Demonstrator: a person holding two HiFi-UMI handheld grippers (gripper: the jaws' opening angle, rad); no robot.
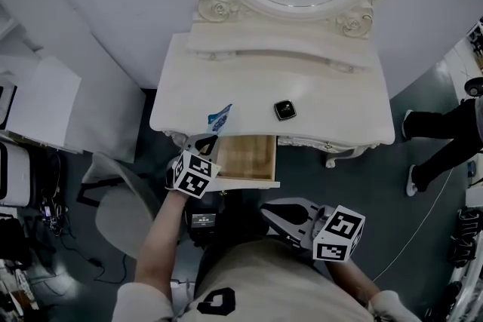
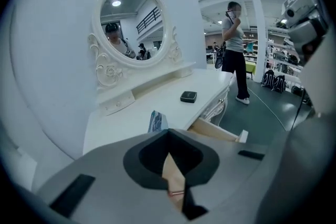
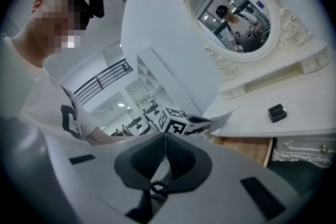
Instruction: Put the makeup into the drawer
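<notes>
Pinching a thin blue-and-white sachet [image 1: 219, 118] by its lower edge, the left gripper [image 1: 207, 141] has its jaws pressed together on it. It holds the sachet upright over the front lip of the vanity table [image 1: 332, 102], at about 10 o'clock from the open drawer [image 1: 245, 157]. The right gripper view shows the sachet sticking out past those jaw tips, so it looks held and not merely lying on the top. The drawer is pulled out below the table edge, and its bare wooden floor seems to hold nothing yet. A second piece of makeup, a small black compact [image 1: 284, 110], sits on the tabletop at roughly 1 o'clock from the drawer, well apart from both grippers. The right gripper [image 1: 268, 213] hangs low near the person's body at 5 o'clock from the drawer, its jaws shut on nothing. I judge the step in hand to be carrying item 1 of 2 to the drawer. The next move calls for swinging the sachet toward 4 o'clock until it is over the wooden floor, lowering it and parting the jaws. After that, the compact remains to be fetched.
</notes>
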